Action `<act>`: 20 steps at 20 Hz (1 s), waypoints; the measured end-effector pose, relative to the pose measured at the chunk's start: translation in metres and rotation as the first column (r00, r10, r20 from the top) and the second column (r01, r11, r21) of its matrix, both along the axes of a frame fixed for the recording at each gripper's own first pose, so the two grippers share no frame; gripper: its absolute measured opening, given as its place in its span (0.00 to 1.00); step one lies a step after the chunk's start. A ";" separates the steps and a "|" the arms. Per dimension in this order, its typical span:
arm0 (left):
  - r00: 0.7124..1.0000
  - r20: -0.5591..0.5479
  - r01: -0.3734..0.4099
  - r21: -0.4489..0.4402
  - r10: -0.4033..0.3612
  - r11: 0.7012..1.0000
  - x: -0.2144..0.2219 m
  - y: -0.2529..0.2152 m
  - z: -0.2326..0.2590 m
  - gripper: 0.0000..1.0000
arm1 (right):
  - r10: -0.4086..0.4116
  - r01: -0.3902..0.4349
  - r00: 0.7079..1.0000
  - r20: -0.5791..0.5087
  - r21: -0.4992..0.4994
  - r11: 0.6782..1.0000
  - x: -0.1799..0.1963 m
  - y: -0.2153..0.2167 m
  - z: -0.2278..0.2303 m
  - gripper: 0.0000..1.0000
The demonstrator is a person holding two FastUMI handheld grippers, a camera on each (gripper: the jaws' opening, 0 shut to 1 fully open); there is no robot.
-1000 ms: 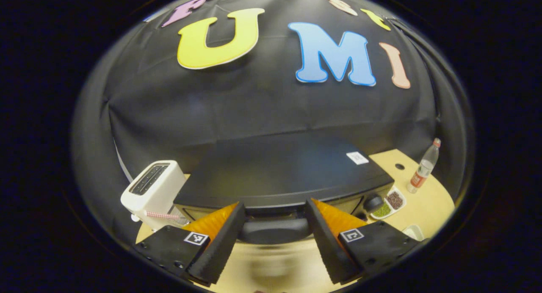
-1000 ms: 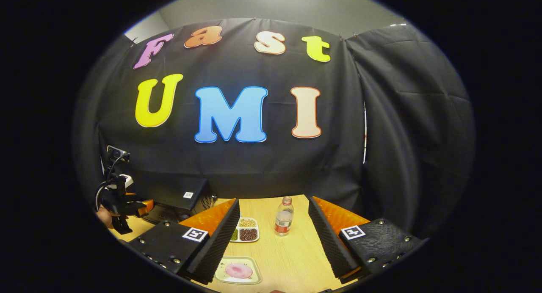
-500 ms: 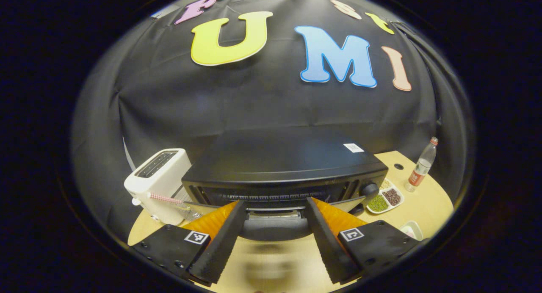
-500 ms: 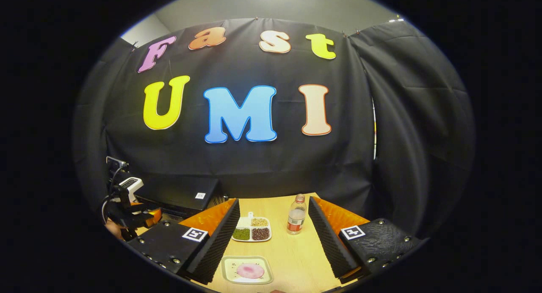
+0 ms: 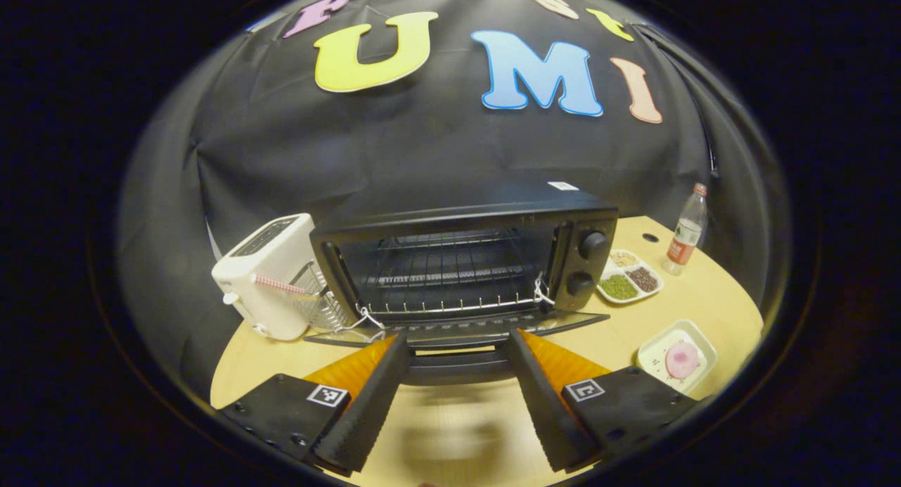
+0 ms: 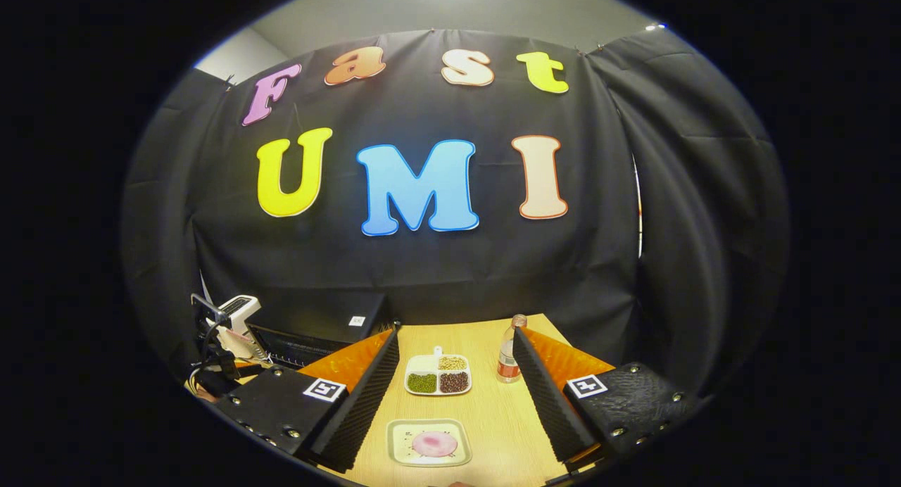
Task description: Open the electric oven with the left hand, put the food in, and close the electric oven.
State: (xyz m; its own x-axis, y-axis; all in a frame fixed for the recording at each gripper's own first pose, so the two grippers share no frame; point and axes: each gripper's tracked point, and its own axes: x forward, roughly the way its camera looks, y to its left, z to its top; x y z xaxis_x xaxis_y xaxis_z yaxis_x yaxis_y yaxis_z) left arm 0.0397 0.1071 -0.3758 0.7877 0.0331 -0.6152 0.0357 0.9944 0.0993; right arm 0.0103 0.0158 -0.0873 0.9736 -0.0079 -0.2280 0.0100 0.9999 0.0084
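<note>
left gripper (image 5: 454, 381): fingers spread wide, straddling the oven door handle (image 5: 457, 366)
right gripper (image 6: 457, 395): fingers wide apart, off to the oven's right

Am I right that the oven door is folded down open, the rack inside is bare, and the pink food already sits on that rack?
Not quite. The oven door is down and the rack is bare, but the pink food is still on its plate on the table, as the right gripper view shows, between the right tongs.
</note>
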 end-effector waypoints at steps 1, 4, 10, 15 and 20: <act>1.000 -0.007 -0.001 -0.001 0.001 1.000 -0.005 0.000 -0.005 0.96 | 0.004 -0.004 1.000 -0.003 -0.001 1.000 -0.002 0.001 -0.002 0.98; 0.998 -0.058 -0.009 -0.018 0.008 1.000 -0.025 -0.001 -0.028 0.96 | 0.014 -0.014 1.000 -0.019 0.009 1.000 -0.005 0.005 -0.006 0.99; 1.000 -0.006 -0.010 -0.057 0.009 0.998 -0.028 -0.005 0.003 0.98 | 0.070 -0.067 0.993 -0.093 0.031 0.997 -0.003 0.008 -0.027 0.98; 0.954 0.297 0.056 -0.015 -0.049 0.998 -0.005 -0.034 0.158 1.00 | 0.125 -0.075 0.873 -0.472 0.123 0.990 0.006 -0.012 -0.135 0.99; 0.869 0.489 0.094 -0.019 -0.073 0.995 -0.027 -0.059 0.270 1.00 | 0.160 -0.031 0.680 -0.716 0.190 0.981 0.009 -0.030 -0.231 0.99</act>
State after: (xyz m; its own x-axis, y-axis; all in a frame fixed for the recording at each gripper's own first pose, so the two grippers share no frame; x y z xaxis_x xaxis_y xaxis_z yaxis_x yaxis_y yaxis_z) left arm 0.0123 0.0481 -0.1056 0.9864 -0.0631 -0.1520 0.0767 0.9934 0.0856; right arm 0.0194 -0.0144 -0.3182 0.4948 0.1724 -0.8517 -0.0177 0.9819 0.1885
